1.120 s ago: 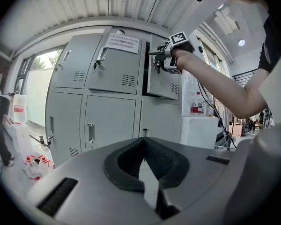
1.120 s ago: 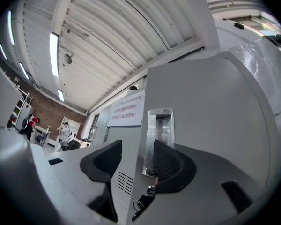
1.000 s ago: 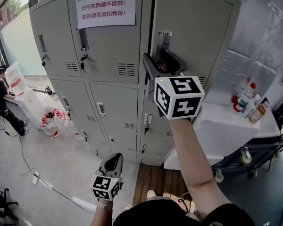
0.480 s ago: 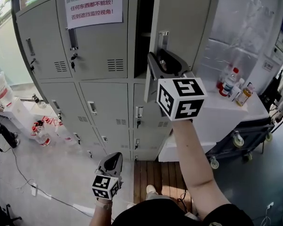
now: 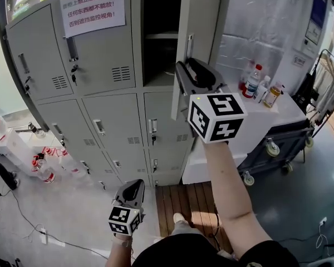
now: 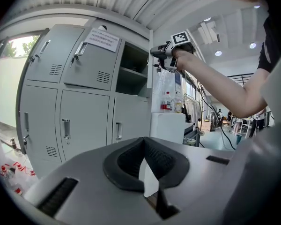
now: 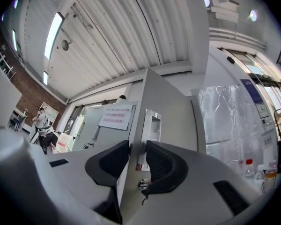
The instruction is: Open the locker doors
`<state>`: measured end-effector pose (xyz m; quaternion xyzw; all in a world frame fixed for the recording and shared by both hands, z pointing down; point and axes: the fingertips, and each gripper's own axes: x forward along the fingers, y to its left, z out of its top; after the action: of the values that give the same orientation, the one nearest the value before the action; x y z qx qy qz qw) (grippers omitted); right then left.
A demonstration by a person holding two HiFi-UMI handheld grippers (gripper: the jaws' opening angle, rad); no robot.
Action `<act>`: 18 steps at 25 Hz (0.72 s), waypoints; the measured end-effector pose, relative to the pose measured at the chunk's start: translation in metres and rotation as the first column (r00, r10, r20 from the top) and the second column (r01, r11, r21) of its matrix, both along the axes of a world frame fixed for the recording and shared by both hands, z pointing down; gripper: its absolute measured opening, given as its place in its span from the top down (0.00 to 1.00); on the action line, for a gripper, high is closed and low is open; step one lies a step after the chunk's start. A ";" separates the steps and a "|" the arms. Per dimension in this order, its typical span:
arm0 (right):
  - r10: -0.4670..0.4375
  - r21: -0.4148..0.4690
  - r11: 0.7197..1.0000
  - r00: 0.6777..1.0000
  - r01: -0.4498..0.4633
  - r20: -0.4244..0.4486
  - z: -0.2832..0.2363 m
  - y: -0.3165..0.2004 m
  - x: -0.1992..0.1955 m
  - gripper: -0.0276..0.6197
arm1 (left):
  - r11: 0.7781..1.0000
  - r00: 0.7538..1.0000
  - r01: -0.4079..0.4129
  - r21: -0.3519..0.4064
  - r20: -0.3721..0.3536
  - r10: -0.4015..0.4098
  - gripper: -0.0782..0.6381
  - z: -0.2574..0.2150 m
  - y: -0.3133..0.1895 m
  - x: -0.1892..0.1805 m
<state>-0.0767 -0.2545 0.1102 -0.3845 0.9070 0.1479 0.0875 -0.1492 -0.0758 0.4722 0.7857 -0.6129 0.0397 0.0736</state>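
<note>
Swung wider, the top door point(image 5: 203, 26) sits pinched in the right gripper point(image 5: 192, 75), whose jaws have just been closing on it; left gripper point(image 5: 134, 188) jaws are together; other doors point(image 5: 103, 54) unopened.

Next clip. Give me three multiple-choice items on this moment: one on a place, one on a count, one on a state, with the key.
1. Where does the notice hang?
A. on the top middle door
B. on a bottom door
C. on the wall

2. How many locker doors stand open?
A. none
B. one
C. three

3. What is between the right gripper's jaws?
A. nothing
B. a bottle
C. the open door's edge

Key:
1 A: the paper is stuck on the shut door just left of the open one.
2 B: only the top right door is swung out.
3 C: the jaws have just been closing and clamp that edge.
</note>
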 end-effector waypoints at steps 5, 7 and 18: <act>0.065 0.017 0.998 0.998 -0.066 0.009 0.002 0.012 0.031 0.79 | 0.998 0.998 -0.059 0.003 0.009 0.059 0.87 -0.001 0.006 0.017; 0.080 0.012 0.997 0.997 -0.080 0.018 0.002 0.015 0.044 0.81 | 0.997 0.997 -0.082 0.006 0.013 0.082 0.87 -0.002 0.008 0.025; 0.127 -0.014 0.992 0.990 -0.126 0.066 0.002 0.015 0.121 0.83 | 0.983 0.983 -0.185 0.019 0.014 0.184 0.87 -0.009 -0.007 0.084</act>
<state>0.0446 -0.2395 0.1120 -0.4465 0.8780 0.1356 0.1062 -0.0657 -0.0826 0.4629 0.8396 -0.5383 0.0449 0.0582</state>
